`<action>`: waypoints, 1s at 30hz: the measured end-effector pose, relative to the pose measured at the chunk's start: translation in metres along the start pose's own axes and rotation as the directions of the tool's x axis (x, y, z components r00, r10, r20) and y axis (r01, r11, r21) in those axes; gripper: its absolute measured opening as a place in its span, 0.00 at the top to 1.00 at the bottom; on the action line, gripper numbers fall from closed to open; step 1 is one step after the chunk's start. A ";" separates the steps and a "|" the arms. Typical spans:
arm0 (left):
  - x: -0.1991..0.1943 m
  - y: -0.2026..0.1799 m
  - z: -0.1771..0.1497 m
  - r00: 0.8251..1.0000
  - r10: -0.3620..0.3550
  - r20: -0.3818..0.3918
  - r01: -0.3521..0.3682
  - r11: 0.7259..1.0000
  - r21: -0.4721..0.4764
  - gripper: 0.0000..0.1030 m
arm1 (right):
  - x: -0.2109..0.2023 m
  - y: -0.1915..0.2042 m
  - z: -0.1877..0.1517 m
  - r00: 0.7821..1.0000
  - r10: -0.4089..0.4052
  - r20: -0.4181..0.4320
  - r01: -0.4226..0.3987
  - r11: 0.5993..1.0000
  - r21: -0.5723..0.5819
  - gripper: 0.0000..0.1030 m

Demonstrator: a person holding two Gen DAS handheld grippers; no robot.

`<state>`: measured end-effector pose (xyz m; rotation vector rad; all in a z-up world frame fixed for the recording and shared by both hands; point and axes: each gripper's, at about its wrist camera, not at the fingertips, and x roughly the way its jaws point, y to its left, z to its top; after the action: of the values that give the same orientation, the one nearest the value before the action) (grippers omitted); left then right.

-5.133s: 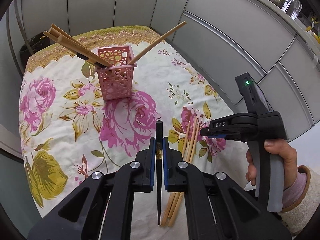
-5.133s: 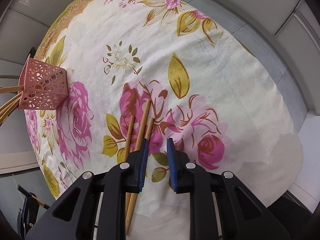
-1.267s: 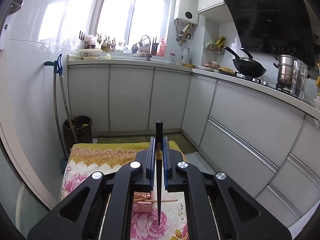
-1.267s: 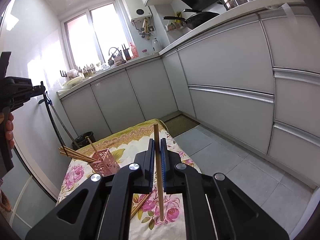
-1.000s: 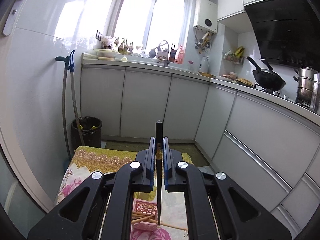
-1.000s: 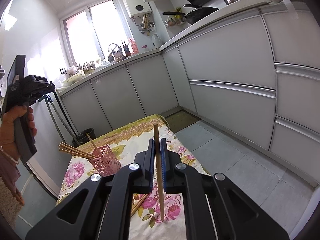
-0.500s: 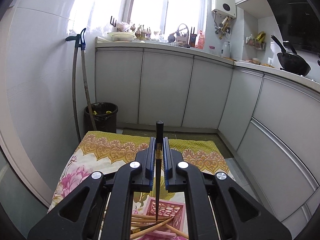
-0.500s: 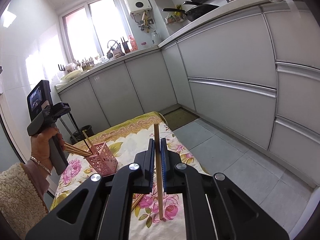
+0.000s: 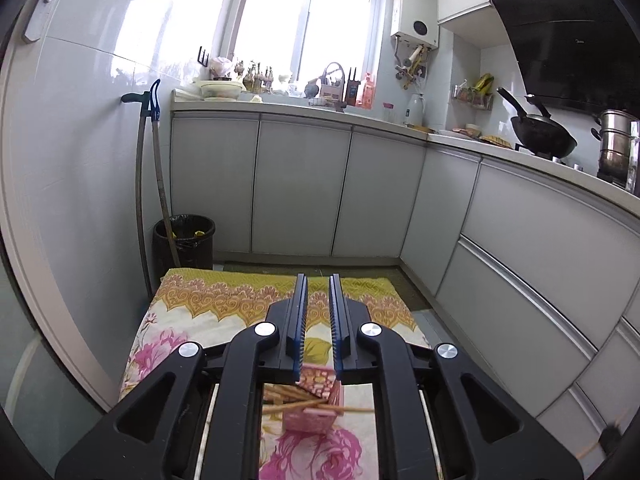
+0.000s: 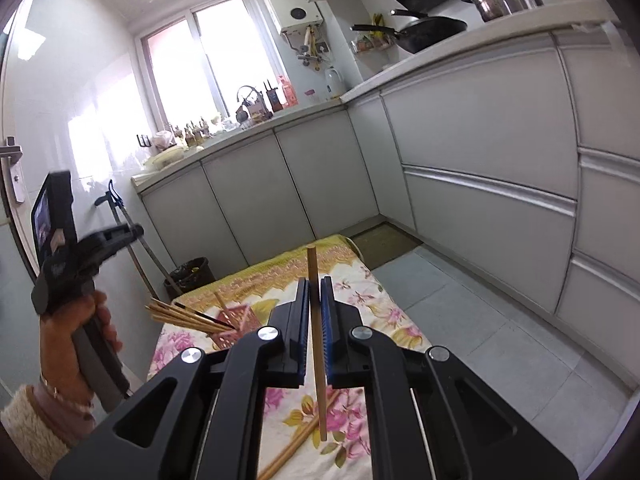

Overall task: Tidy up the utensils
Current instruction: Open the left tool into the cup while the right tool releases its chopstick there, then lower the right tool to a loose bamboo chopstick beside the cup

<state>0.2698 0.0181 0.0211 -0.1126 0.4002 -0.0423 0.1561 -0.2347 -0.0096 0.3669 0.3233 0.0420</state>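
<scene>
My view takes in a narrow kitchen: daylight floods through a far window [image 9: 304, 20] above a cluttered counter [image 9: 296, 110]. Grey cabinets [image 9: 300, 196] run along the far wall and down the right. A water heater [image 9: 416, 14] hangs on white tiles; a black bin [image 9: 184, 240] stands at far left, on a grey tiled floor [image 10: 460, 304].

Daylight floods through the window [image 9: 304, 20], blown out white and glaring on the wall tiles [image 9: 132, 36] (edges bend fisheye-fashion, corners black), while the left hand [image 10: 86, 332] smears with motion blur.
</scene>
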 end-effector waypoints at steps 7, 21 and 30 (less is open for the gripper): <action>-0.043 0.044 -0.048 0.995 -0.022 -0.096 0.014 0.997 -0.081 0.77 | 0.008 0.055 0.087 0.987 0.134 0.090 -0.137 0.990 0.023 0.94; -0.056 0.109 -0.080 0.988 0.036 -0.149 -0.064 0.980 -0.188 0.47 | 0.110 0.144 0.088 0.975 0.151 0.161 -0.149 0.988 -0.028 0.94; -0.045 0.131 -0.084 0.983 0.039 -0.181 -0.078 0.974 -0.213 0.47 | 0.179 0.166 0.046 0.986 0.025 0.166 -0.003 0.991 -0.131 0.94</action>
<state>0.1981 0.1426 -0.0533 -0.3167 0.5848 0.0515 0.3432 -0.0784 0.0360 0.2416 0.1504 0.0455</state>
